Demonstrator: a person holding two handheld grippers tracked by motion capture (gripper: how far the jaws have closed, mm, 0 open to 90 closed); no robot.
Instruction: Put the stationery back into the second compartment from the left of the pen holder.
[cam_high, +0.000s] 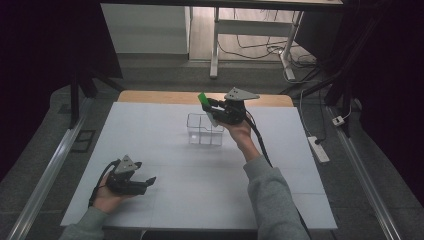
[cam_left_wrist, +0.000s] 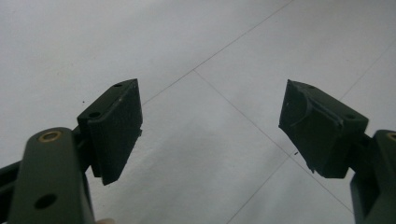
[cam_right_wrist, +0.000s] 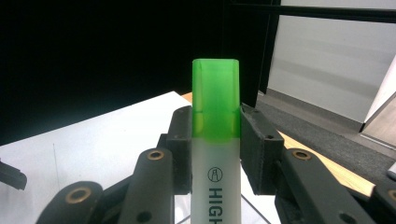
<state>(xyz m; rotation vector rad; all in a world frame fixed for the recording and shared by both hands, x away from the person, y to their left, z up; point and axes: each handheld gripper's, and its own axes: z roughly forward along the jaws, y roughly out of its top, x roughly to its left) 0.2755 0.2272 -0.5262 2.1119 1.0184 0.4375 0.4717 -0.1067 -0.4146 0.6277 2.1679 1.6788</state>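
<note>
High view: your right gripper (cam_high: 212, 106) is up over the far side of the table (cam_high: 165, 200), clamped on a highlighter (cam_high: 206, 104) with its green cap (cam_high: 202, 98) sticking out past the jaws, toward the upper left. Marker sits above the far edge of the clear bin (cam_high: 204, 130), which stands mid-table, far half; can't tell if marker and bin touch. Your left gripper (cam_high: 148, 183) is low at the near left corner, well apart from the bin, lying over the table in your hand (cam_high: 107, 197). Left gripper view: jaws wide apart, nothing between them, just bare white table (cam_left_wrist: 196, 140) with seam lines under them. Right gripper view: both pads (cam_right_wrist: 254, 140) press the highlighter (cam_right_wrist: 215, 140) from either side, right at the line where the green cap (cam_right_wrist: 216, 93) meets the white barrel. Cap points up past the jaws; black lettering runs along the barrel. White table (cam_right_wrist: 93, 140) lies behind at left, wood edge (cam_right_wrist: 336, 172) at right.
</note>
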